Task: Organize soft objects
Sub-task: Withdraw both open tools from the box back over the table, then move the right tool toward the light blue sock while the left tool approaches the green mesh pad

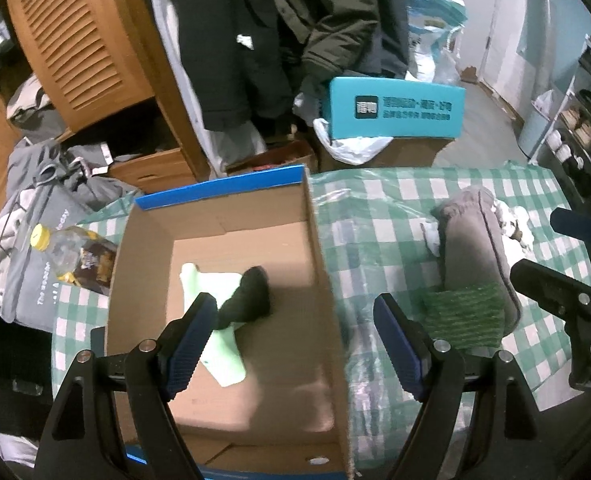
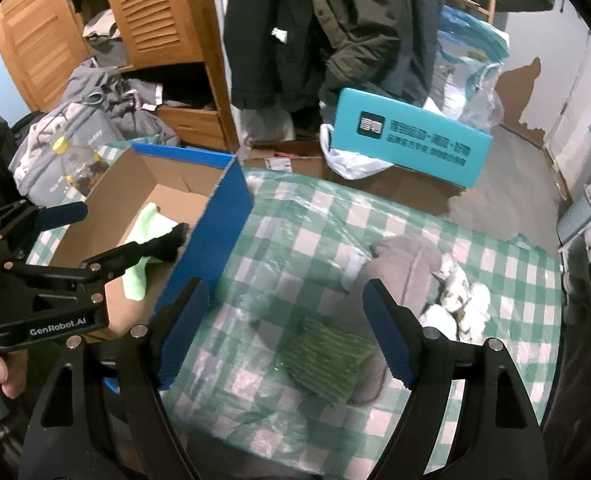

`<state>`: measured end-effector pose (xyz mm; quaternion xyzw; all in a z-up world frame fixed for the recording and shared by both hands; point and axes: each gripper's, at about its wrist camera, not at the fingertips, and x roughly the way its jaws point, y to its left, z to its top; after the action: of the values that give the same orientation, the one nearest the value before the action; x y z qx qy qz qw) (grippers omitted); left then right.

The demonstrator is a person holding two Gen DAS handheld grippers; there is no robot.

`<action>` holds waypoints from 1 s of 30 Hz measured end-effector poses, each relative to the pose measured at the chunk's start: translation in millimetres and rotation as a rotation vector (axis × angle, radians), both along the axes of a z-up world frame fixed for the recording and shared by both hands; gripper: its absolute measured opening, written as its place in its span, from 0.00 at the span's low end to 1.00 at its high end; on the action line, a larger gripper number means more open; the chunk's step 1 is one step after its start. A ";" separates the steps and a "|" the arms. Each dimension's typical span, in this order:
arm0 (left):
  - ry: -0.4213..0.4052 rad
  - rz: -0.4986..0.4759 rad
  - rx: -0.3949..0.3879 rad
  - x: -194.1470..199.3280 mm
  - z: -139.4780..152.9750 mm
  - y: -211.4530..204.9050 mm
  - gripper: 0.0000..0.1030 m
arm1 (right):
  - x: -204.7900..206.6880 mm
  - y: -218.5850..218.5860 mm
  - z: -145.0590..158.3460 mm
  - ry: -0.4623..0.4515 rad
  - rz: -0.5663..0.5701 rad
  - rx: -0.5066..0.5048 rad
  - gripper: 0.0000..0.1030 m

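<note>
Two soft items already in the cardboard box [image 1: 319, 264]: a pale green cloth [image 1: 219, 320] flat on the box floor, with a black sock-like bundle [image 1: 247, 300] lying on it, blurred. Judged placed there as sorted goods.

Three still out on the desk [image 2: 295, 220], to the right of the box: a green scouring pad [image 2: 327, 360] resting against the near end of a grey padded cushion [image 2: 407, 268]; a white fluffy heap [image 2: 463, 304] touching the cushion's far side. Judged awaiting transfer into the box.

Left gripper [image 1: 295, 344]: fingers spread wide, holding nothing, poised above the box's right wall, the left finger over the green cloth. Right gripper [image 2: 287, 332]: fingers spread, holding nothing, hovering over the desk with the pad between them in view; judged next for pickup.

Obstacles: tall blue-sided box wall between pad and box interior, to be cleared on any carry; left gripper over that same wall, near the route.

Surroundings: clear plastic film over the checked desk cover; yellow-capped bottle [image 1: 67, 252] left of the box; teal carton [image 1: 395, 108], hanging coats [image 1: 295, 20], wooden wardrobe [image 1: 79, 40] beyond.
</note>
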<state>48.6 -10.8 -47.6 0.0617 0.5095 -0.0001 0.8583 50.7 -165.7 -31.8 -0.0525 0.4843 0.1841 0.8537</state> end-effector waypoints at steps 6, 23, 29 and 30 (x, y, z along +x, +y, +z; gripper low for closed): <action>0.019 -0.028 -0.009 3.7 -6.6 -19.2 0.80 | -1.4 -17.6 -1.8 -0.001 -0.028 -0.007 0.78; 0.112 -0.095 -0.030 14.5 -38.9 -70.7 0.80 | 3.3 -77.9 -28.2 0.042 -0.148 -0.036 0.78; 0.160 -0.115 -0.046 16.3 -54.7 -86.4 0.80 | 2.9 -98.5 -37.5 0.061 -0.188 -0.044 0.78; 0.169 -0.117 -0.048 16.5 -57.7 -89.4 0.80 | 2.5 -101.5 -39.1 0.065 -0.193 -0.045 0.78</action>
<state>65.1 -100.2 -105.3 0.0704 0.5755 -0.0678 0.8119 53.3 -267.2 -70.9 -0.0188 0.5186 0.0915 0.8499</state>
